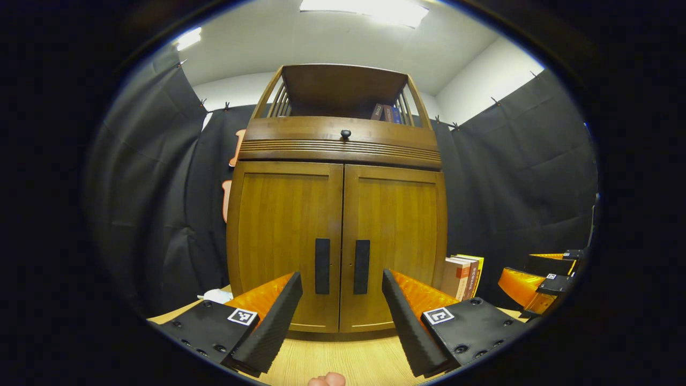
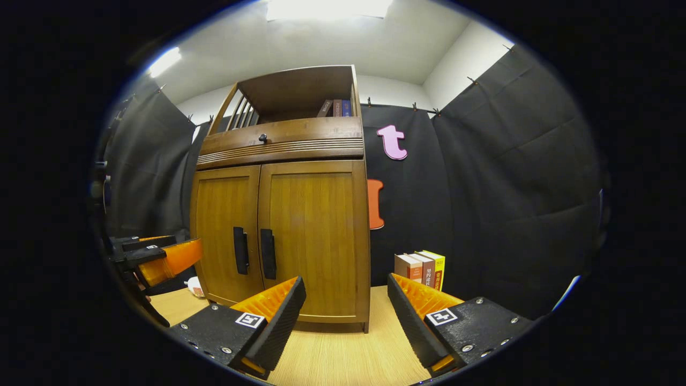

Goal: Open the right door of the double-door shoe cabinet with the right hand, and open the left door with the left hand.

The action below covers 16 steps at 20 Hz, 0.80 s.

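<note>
Standing at the centre of the left gripper view, and left of centre in the right gripper view: the shoe cabinet [image 1: 340, 214] — solid wood by the look of it, heavy and stiff, unlikely to shift under a pull. Sitting on a pale wooden table [image 1: 332, 359]. Both doors shut, meeting at a centre seam.

Probably swinging on side hinges, the right door [image 1: 396, 241] and left door [image 1: 286, 241] — rigid panels, likely light to move once started. Hinges hidden, so swing direction being only a guess.

Best places to take hold: the two dark vertical handles beside the seam, low on the doors — the right handle [image 1: 362, 266] and left handle [image 1: 322, 266]. Flat, narrow bars; hard to tell whether raised enough for a finger behind, or how slippery.

Hovering short of the doors with jaws spread wide and gripping nothing: the left gripper [image 1: 343, 311], framing both handles at bottom centre. Likewise spread and empty, the right gripper [image 2: 345, 316], pointing at the cabinet's right edge; also showing at the right edge of the left gripper view.

Cut off at the bottom edge: fingertips of a hand [image 1: 328, 380]. Partly hidden behind the left gripper's finger, a small white object [image 1: 217, 295] — unidentifiable.
</note>
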{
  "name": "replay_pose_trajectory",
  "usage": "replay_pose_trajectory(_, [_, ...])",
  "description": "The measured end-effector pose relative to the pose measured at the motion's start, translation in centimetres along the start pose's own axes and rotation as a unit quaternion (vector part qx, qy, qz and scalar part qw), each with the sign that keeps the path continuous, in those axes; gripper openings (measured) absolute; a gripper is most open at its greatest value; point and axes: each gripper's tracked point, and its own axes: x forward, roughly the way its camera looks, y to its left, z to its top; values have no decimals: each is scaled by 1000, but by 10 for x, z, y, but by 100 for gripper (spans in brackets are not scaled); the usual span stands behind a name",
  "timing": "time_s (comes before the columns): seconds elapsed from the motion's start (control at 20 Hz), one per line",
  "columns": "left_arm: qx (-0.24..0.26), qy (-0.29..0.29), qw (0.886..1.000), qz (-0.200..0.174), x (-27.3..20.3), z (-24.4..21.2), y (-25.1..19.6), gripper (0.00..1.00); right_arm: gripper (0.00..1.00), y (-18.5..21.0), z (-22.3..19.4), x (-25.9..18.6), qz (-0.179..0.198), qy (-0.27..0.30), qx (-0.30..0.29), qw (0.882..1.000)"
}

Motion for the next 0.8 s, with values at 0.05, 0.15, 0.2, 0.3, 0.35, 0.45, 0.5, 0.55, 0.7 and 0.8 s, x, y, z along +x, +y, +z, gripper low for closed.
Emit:
replay_pose_trajectory(0.05, [2, 0, 1000, 3, -1, 0, 1, 97, 97, 1, -1, 1, 2, 1, 0, 1000])
replay_pose_trajectory(0.15, [4, 2, 1000, 11, -4, -3, 7, 95, 94, 4, -1, 2, 8, 2, 1, 1000])
replay_pose_trajectory(0.2, [5, 2, 1000, 15, -6, -3, 11, 97, 94, 7, -1, 3, 11, 1, 3, 1000])
replay_pose_trajectory(0.3, [4, 3, 1000, 24, -6, -2, 16, 93, 94, 11, 0, 4, 19, -1, 4, 1000])
replay_pose_trajectory(0.35, [3, 3, 1000, 28, -6, -3, 19, 93, 94, 13, -1, 6, 22, 0, 4, 1000])
replay_pose_trajectory(0.45, [4, 4, 999, 34, -7, -3, 25, 93, 94, 19, 0, 6, 28, 0, 5, 1000])
replay_pose_trajectory(0.5, [4, 4, 999, 37, -8, -4, 28, 93, 94, 21, 0, 7, 30, 0, 6, 1000])
replay_pose_trajectory(0.55, [4, 5, 999, 40, -8, -5, 30, 93, 94, 23, 0, 8, 33, -1, 7, 999])
replay_pose_trajectory(0.7, [3, 4, 999, 48, -8, -3, 37, 93, 94, 29, 3, 10, 42, -3, 5, 999])
replay_pose_trajectory(0.8, [6, 4, 999, 52, -9, -4, 40, 96, 94, 33, 4, 13, 48, -3, 5, 999])
